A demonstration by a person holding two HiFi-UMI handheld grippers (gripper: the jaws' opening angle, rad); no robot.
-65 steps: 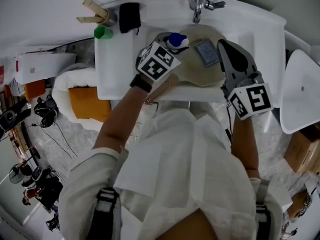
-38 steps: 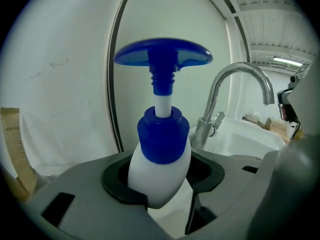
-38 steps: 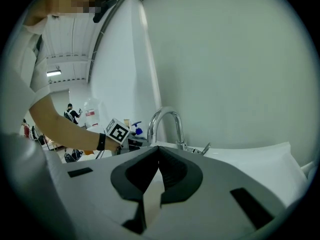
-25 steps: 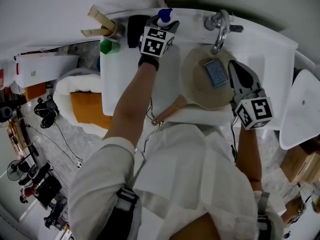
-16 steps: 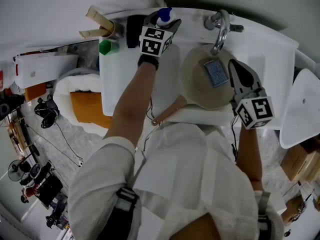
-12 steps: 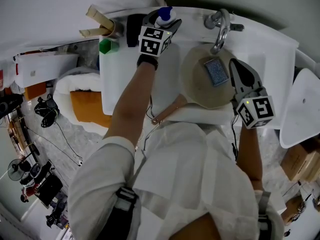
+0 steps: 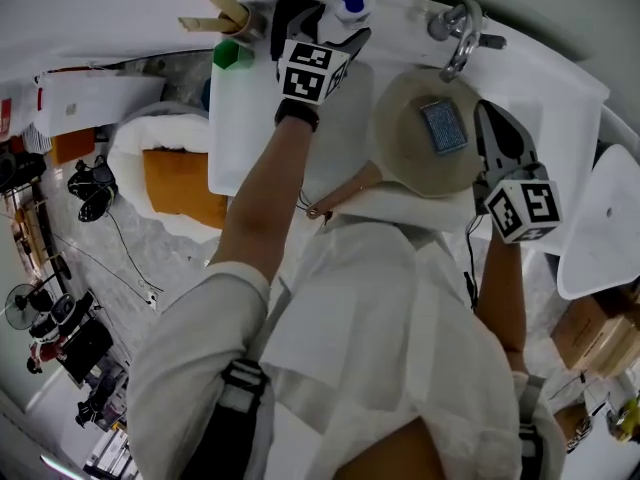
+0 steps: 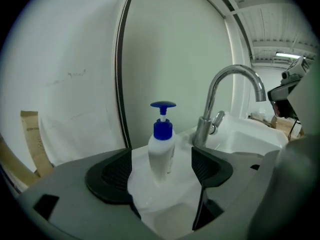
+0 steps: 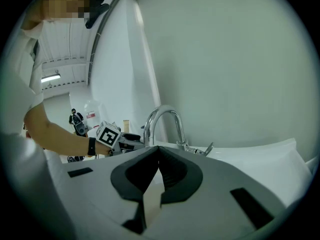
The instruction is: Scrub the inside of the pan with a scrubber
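Opening left hand-held gripper [image 8: 161, 178] off soap bottle [image 8: 161, 151] gripped earlier | right hand-held gripper [image 9: 159, 168] pressed together

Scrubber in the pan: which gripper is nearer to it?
Right. The right gripper, shut, is just beside the scrubber; the left gripper is off at the soap bottle, jaws opening with the bottle between them.

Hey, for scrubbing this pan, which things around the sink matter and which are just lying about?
For the job: round beige pan with wooden handle; blue-grey rectangular scrubber lying inside it; chrome tap; probably the blue-topped white pump bottle.
Lying about: green cap; pale wooden pieces; orange rectangular pad.
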